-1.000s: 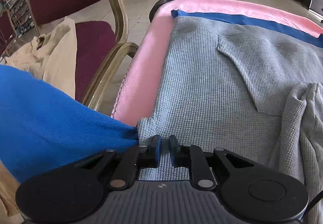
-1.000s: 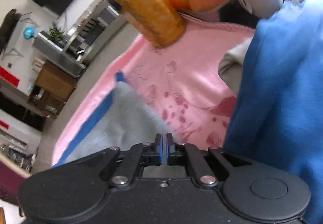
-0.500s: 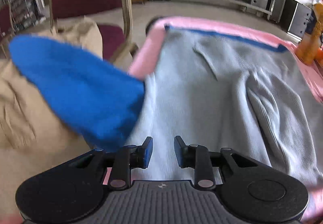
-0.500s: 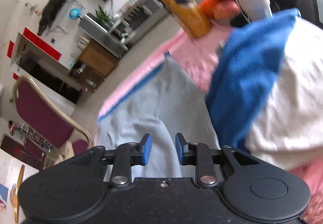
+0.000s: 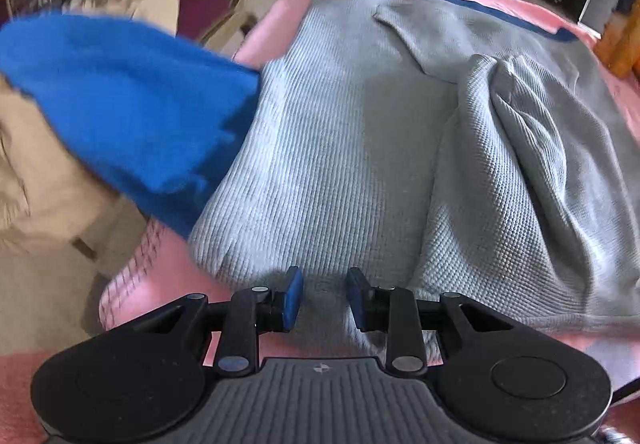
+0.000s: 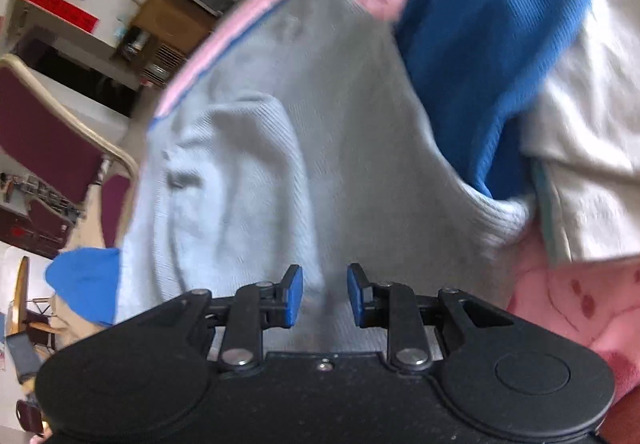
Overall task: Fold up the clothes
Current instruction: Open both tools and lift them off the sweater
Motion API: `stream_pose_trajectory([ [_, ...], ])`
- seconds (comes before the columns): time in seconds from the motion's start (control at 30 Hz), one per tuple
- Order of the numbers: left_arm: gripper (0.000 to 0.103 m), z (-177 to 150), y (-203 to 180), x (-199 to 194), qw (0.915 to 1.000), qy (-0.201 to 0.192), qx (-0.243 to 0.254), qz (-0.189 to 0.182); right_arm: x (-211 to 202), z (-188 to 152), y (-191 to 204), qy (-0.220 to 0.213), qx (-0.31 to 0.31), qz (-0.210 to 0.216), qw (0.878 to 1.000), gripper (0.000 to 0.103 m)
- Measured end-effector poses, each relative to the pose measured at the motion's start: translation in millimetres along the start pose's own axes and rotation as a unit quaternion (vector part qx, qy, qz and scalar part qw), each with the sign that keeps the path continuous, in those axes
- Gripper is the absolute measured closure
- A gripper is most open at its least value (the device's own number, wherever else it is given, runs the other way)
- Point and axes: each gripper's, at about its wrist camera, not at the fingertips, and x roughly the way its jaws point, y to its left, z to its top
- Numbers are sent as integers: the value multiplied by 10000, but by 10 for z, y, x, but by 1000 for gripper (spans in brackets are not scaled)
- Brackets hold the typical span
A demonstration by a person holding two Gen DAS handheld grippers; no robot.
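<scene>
Pink blanket (image 5: 280, 20) covers the tabletop, and the grey sweater (image 5: 360, 132) lies spread flat on it, one sleeve (image 5: 532, 148) folded over the body. Both the left hand-held gripper (image 5: 323, 298) and right hand-held gripper (image 6: 325, 296) hover released over the near hem, holding nothing

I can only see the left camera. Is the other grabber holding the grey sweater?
Observer: No. The right gripper is open over the grey sweater, pinching nothing.
Operator: What's on its right side?
Observer: A blue cloth lying on a whitish garment.
Operator: Is the blanket plain pink there too?
Observer: No, the pink blanket has dark red marks printed near that gripper.
</scene>
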Motion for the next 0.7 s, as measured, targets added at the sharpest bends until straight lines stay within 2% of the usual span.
stream_pose_trajectory([
  [0.07,73,-50,72,-38,10000,98,-11,-16,-90,-5,-139,-73,298,-124,9995,95],
  [0.13,74,-101,48,-85,9996,48,219,156,-246,-29,-266,-276,511,-446,9973,99],
  [0.17,74,-119,26,-96,9990,-5,303,341,-322,-39,-316,-390,576,-604,9957,99],
  [0.23,66,-153,-19,-113,9961,-117,459,738,-430,-55,-363,-587,532,-920,9926,99],
  [0.27,66,-148,-15,-133,9959,-204,418,779,-450,-66,-369,-614,487,-970,9922,99],
  [0.37,68,-102,38,-230,9945,-588,213,837,-492,-108,-369,-629,366,-985,9925,97],
  [0.47,70,-75,102,-310,9927,-933,9,761,-543,-131,-327,-744,226,-827,9935,87],
  [0.57,70,-73,82,-275,9936,-967,21,584,-617,-137,-235,-1008,13,-575,9932,87],
  [0.7,69,-50,-61,-167,9937,-922,157,619,-592,-132,-96,-1122,-232,-160,9933,87],
])
